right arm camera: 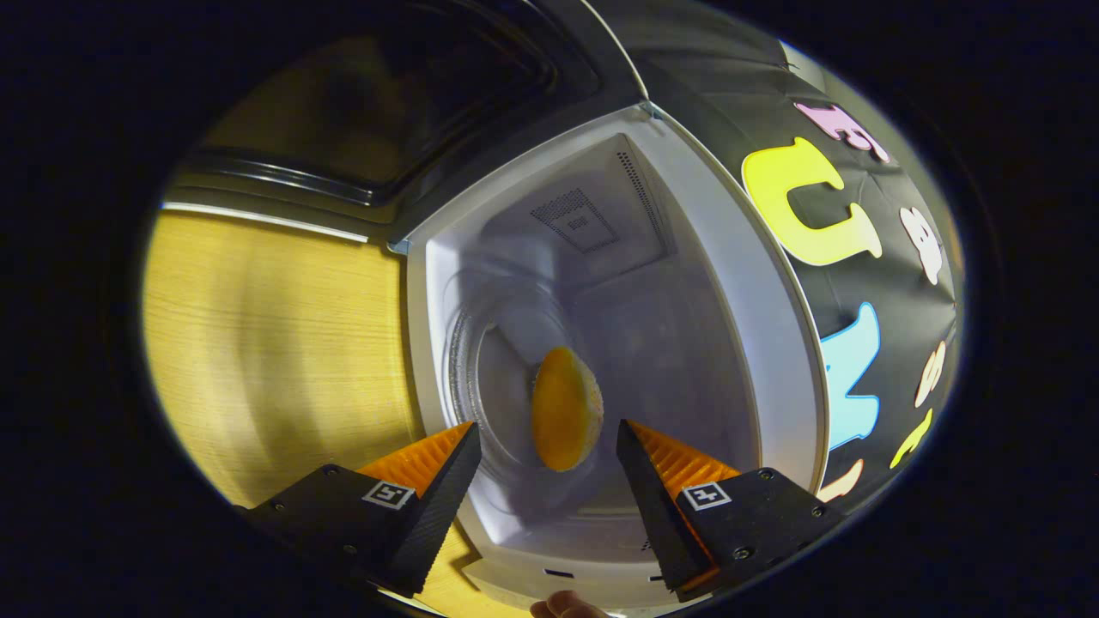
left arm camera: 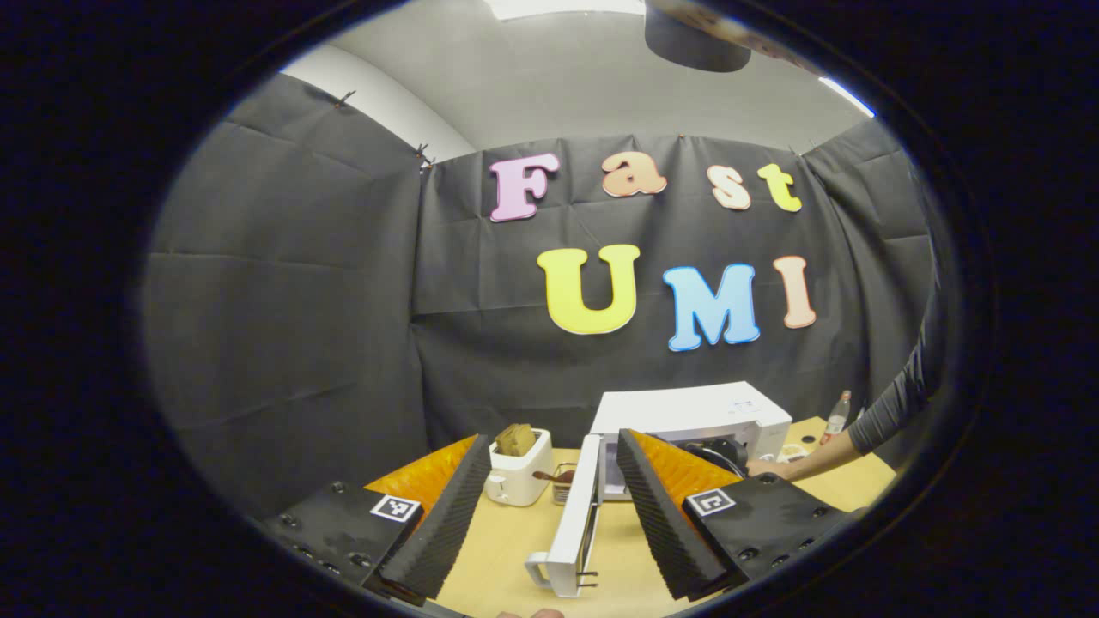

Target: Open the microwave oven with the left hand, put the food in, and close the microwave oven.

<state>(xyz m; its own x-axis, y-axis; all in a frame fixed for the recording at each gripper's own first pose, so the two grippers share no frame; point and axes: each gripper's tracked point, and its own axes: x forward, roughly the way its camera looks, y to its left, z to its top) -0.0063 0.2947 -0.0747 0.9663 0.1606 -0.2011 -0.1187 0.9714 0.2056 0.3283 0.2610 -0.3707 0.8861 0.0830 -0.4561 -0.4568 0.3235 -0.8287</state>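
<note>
Right gripper view: the food (right arm camera: pixel 565 408) lies inside the microwave (right arm camera: pixel 777 300), just ahead between the wide right claw (right arm camera: pixel 548 468), untouched; the left claw (left arm camera: pixel 549 506) is wide too, straddling the open door (left arm camera: pixel 573 515).

White toaster (left arm camera: pixel 517 473) is seen on wooden table (left arm camera: pixel 506 541), brown slices (left arm camera: pixel 515 439) in its slot; a bottle (left arm camera: pixel 838 415), possibly glass, stands far right.

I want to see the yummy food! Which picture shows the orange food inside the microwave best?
The right gripper view: the orange food sits on the glass turntable inside the open microwave, just beyond the open right gripper. In the left gripper view the microwave is far off, and I cannot make out the food.
</note>
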